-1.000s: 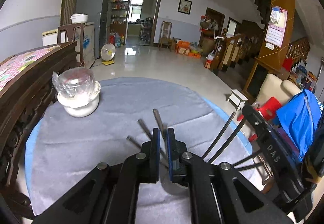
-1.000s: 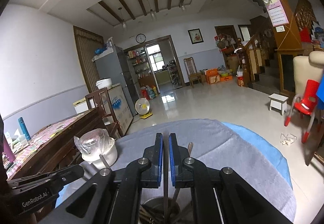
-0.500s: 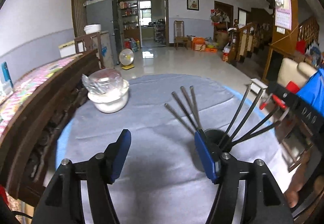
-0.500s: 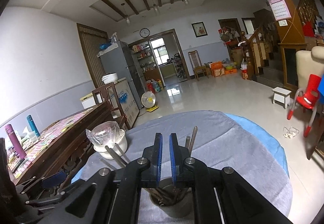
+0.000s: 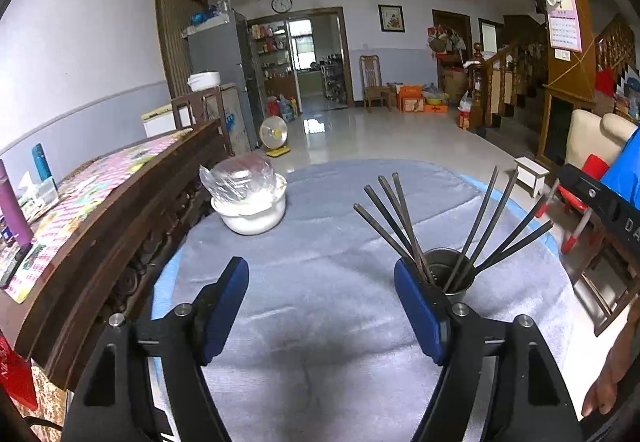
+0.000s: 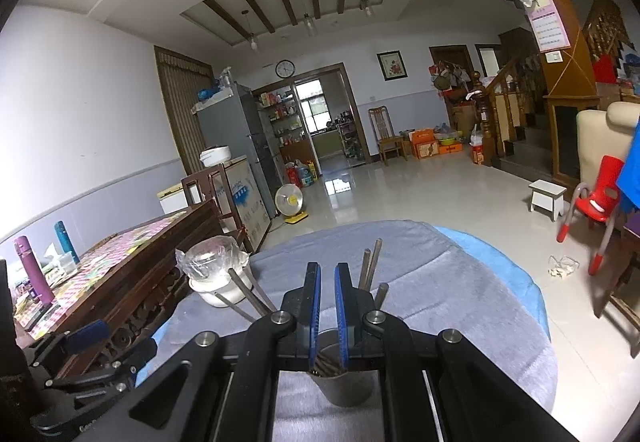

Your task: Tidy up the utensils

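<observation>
A metal cup (image 5: 448, 280) stands on the grey cloth of the round table (image 5: 320, 322). Several dark chopsticks (image 5: 400, 218) fan out of it. My left gripper (image 5: 320, 276) is just left of the cup. Its jaws are opening wide with only bare cloth between them, and its right pad is close beside the cup. In the right wrist view the same cup (image 6: 344, 382) sits under my right gripper (image 6: 327, 272), which is shut with nothing seen between its pads. Chopsticks (image 6: 370, 266) rise on both sides of it.
A white bowl (image 5: 250, 210) covered in plastic wrap stands at the table's far left. A dark wooden bench (image 5: 120, 202) with a patterned cover runs along the left edge. A hand (image 5: 604, 382) shows at the lower right. Beyond the table lies open tiled floor.
My left gripper has gone from shut to wide open and swung left, so the cup now sits by its right finger. My right gripper drew back and up from the cup, still shut.
</observation>
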